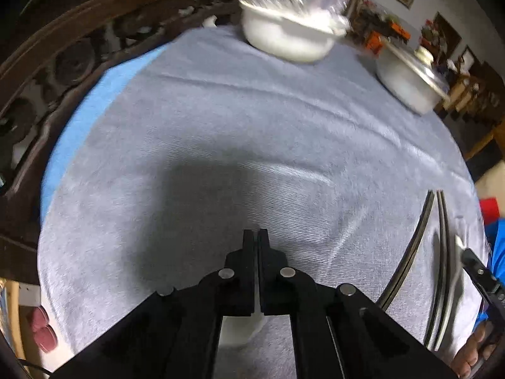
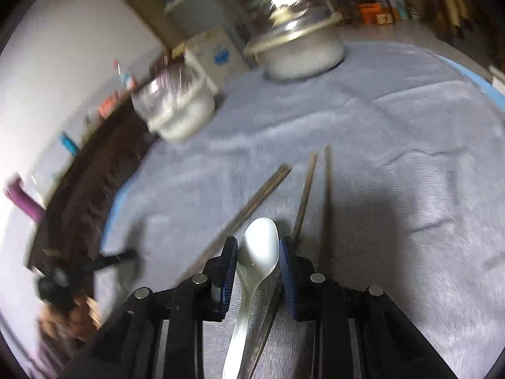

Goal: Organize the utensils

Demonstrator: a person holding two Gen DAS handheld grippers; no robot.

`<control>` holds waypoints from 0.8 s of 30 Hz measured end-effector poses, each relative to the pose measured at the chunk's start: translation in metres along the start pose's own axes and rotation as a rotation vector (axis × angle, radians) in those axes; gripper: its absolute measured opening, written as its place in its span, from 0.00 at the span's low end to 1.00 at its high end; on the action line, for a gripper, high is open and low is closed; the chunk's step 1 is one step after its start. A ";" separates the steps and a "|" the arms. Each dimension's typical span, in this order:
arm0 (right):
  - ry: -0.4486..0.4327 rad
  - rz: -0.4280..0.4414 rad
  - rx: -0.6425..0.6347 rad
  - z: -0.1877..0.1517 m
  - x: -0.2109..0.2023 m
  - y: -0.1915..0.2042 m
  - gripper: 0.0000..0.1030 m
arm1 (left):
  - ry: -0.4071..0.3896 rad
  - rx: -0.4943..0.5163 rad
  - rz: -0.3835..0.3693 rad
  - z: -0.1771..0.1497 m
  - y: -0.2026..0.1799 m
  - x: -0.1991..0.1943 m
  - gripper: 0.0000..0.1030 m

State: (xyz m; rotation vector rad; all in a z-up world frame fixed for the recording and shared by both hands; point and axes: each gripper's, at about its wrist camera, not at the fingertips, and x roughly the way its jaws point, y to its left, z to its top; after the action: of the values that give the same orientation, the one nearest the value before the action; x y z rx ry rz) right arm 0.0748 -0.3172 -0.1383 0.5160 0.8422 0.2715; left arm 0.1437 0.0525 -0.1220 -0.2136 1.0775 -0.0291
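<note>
Looking along my right tool (image 2: pixel 258 246), I see its blue pads set narrow around a white spoon (image 2: pixel 257 252), the bowl between them; blur hides whether they press it. Chopsticks (image 2: pixel 304 195) lie on the grey cloth (image 2: pixel 394 145) just beyond. My left tool (image 1: pixel 256 235) is fully closed, empty, above the counter's cloth.

White ceramic spoon (image 2: pixel 258 252) sits between my right gripper's (image 2: pixel 258 246) blue pads, bowl forward and facing up, handle running back toward me; whether the pads press it I can't tell. Loose chopsticks (image 2: pixel 311 189) lie on the grey cloth just ahead, tips fanning apart, one pair (image 2: pixel 252 208) angled off to the left.
</note>
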 end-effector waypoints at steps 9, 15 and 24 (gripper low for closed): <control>-0.210 0.096 0.192 -0.024 -0.068 -0.035 0.28 | -0.079 -0.036 -0.073 -0.014 0.026 -0.040 0.01; -0.225 0.118 0.257 -0.045 -0.091 -0.049 0.28 | -0.081 0.187 -0.068 -0.035 0.020 -0.064 0.47; -0.208 0.111 0.279 -0.063 -0.100 -0.054 0.28 | -0.023 0.638 0.033 -0.064 -0.002 -0.045 0.54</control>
State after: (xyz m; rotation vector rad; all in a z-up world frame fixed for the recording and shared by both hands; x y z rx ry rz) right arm -0.0361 -0.3850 -0.1383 0.8394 0.6519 0.1982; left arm 0.0664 0.0465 -0.1114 0.3780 0.9986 -0.3346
